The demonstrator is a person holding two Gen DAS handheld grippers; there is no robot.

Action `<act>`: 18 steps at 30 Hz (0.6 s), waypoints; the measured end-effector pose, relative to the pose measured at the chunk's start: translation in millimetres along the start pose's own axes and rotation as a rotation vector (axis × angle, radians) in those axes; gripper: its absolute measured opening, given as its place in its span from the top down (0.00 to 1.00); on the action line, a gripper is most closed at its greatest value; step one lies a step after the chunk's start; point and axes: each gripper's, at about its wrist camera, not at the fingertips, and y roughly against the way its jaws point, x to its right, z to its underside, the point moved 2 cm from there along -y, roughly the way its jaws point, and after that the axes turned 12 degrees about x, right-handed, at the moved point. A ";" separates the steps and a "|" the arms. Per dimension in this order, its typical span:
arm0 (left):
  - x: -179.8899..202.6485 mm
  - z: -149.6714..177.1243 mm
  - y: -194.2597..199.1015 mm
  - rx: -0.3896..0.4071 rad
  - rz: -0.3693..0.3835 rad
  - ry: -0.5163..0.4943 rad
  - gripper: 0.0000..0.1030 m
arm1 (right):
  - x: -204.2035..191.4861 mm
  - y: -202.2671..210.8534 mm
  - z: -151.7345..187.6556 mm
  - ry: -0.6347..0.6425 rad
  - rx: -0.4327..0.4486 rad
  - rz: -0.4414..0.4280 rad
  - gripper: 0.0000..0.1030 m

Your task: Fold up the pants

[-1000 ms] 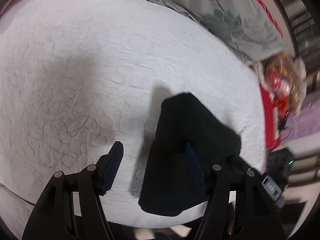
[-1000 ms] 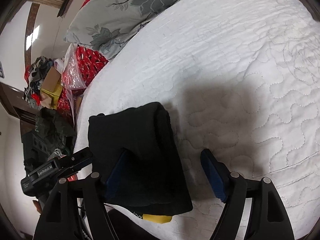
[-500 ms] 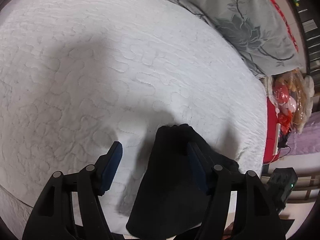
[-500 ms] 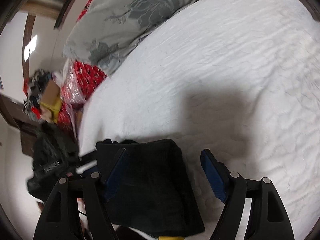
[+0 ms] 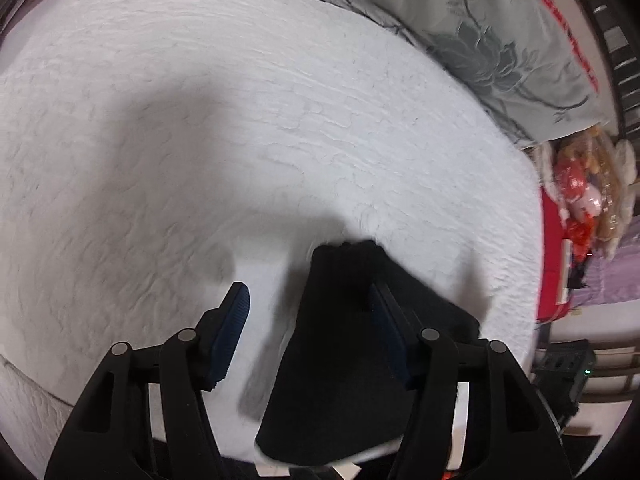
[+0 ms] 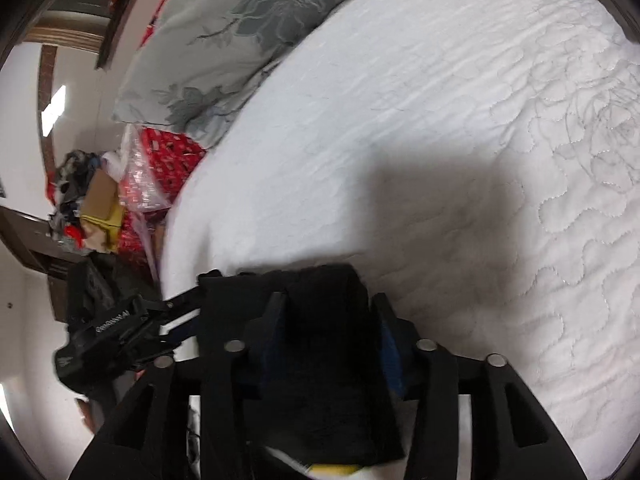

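The black pants are folded into a thick bundle at the near edge of the white quilted bed. In the left wrist view my left gripper is open; the bundle's left edge lies between its fingers and its right finger rests against the cloth. In the right wrist view my right gripper has closed on the pants, which fill the gap between its fingers. The left gripper shows at the bundle's left side.
A grey flowered pillow lies at the far side of the bed, also in the right wrist view. Red bags and clutter stand beside the bed, with more bags past its right edge.
My right gripper went from wide open beside the bundle to closed on it. Both grippers drew back toward the near bed edge, and the bundle sits nearer to both cameras.
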 end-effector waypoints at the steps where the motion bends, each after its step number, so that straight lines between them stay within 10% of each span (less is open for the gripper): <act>1: -4.9 4.1 5.6 0.000 0.009 0.002 0.41 | 0.5 6.7 2.6 0.003 0.002 -0.009 0.41; 11: -13.5 64.0 14.5 -0.069 0.039 0.009 0.41 | 9.6 22.2 37.8 -0.003 -0.036 -0.007 0.41; 14: -9.9 70.2 12.6 -0.090 0.026 0.016 0.41 | 5.5 16.5 41.7 0.040 -0.045 0.043 0.72; 18: -7.8 78.7 31.8 -0.037 -0.017 -0.040 0.41 | 3.2 37.9 43.0 -0.013 -0.012 -0.033 0.74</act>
